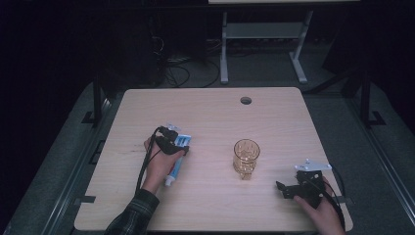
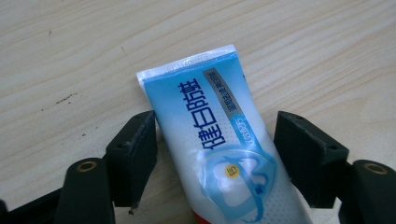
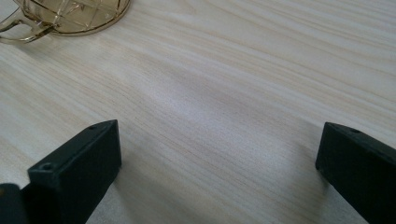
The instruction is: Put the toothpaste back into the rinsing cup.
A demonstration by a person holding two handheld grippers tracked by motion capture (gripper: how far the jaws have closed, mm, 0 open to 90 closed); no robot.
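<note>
A dim lab or workroom: bare wooden desk (image 1: 210, 112), floor cables (image 1: 178, 73), metal stand legs (image 1: 224, 54) behind

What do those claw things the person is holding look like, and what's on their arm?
Both grippers, left gripper and right gripper, are black, with two chunky, blocky jaws showing small screw holes. A black cable trails from the left one. The right one has a grey three-cornered plate on top. The left arm wears a dark plaid sleeve.
</note>
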